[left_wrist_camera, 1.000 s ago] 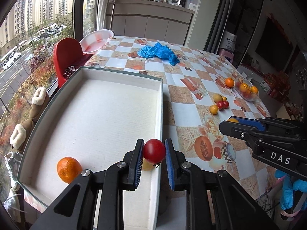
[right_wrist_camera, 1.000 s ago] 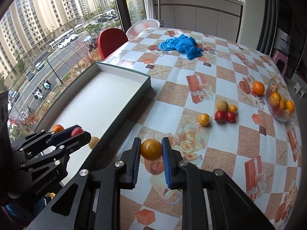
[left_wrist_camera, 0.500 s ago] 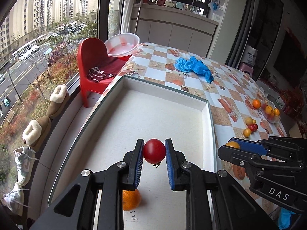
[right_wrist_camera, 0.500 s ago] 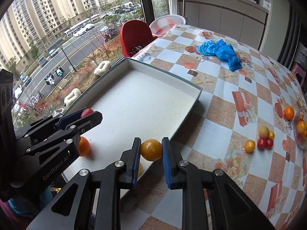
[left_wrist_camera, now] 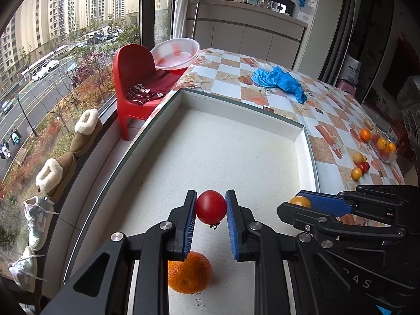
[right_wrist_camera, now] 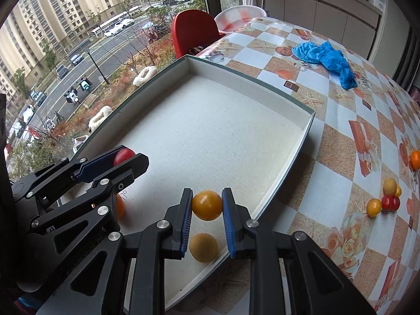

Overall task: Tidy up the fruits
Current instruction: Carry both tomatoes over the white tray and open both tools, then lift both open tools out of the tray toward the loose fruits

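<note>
Large window (left_wrist_camera: 65, 52) fills the left of both views; daylight, overcast, with apartment towers and a street with parked cars below. Red plastic chair (left_wrist_camera: 134, 78) stands at upper centre-left, against the table edge, dark folded clothing on its seat. Fleece-lined boots (left_wrist_camera: 86, 131) and sneakers (left_wrist_camera: 34, 220) line the sill at lower left. Table covered in checked patterned oilcloth (right_wrist_camera: 341, 131). White cabinet counter (left_wrist_camera: 249, 31) along the far wall, top of frame. Dark doorway at upper right.

You get even daylight from the window (left_wrist_camera: 78, 52); shadows are soft, focus is sharp, and fisheye bending darkens each frame's corners.
</note>
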`<state>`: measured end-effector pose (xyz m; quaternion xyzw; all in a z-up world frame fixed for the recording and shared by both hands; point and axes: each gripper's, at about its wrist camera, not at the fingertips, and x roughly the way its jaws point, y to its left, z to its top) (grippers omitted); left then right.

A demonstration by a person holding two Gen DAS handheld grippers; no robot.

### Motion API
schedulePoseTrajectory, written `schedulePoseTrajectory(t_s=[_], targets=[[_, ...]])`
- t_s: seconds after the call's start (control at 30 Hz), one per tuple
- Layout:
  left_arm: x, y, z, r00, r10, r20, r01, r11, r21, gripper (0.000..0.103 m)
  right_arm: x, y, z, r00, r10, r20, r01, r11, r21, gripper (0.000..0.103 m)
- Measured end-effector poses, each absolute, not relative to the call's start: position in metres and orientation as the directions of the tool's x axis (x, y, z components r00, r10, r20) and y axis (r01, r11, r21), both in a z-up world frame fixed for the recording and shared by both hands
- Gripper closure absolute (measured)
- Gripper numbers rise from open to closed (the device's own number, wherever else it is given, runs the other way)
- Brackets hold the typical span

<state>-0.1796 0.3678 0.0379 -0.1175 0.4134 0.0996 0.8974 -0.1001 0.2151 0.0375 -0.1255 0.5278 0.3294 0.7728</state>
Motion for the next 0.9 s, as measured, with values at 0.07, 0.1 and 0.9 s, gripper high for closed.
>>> schedulePoseTrajectory(t_s=[0.07, 0.1, 0.9], targets=[[-0.179, 0.367, 0.037, 0.636, 0.074, -0.768, -0.273, 0.952, -0.134, 0.080, -0.101, 0.215, 0.037, 0.227, 0.374, -0.899, -0.645, 0.749, 0.148, 0.078], [-0.179, 0.366, 0.037, 0.635, 0.077, -0.769, -0.275, 0.952, -0.132, 0.079, -0.101, 0.215, 0.037, 0.230, 0.370, -0.900, -0.647, 0.749, 0.143, 0.077], [-0.183, 0.325, 0.055, 0.651, 0.094, -0.753, -0.244, 0.965, -0.091, 0.022, -0.075, 0.122, 0.054, 0.369, 0.327, -0.870, -0.483, 0.867, 0.121, 0.010]])
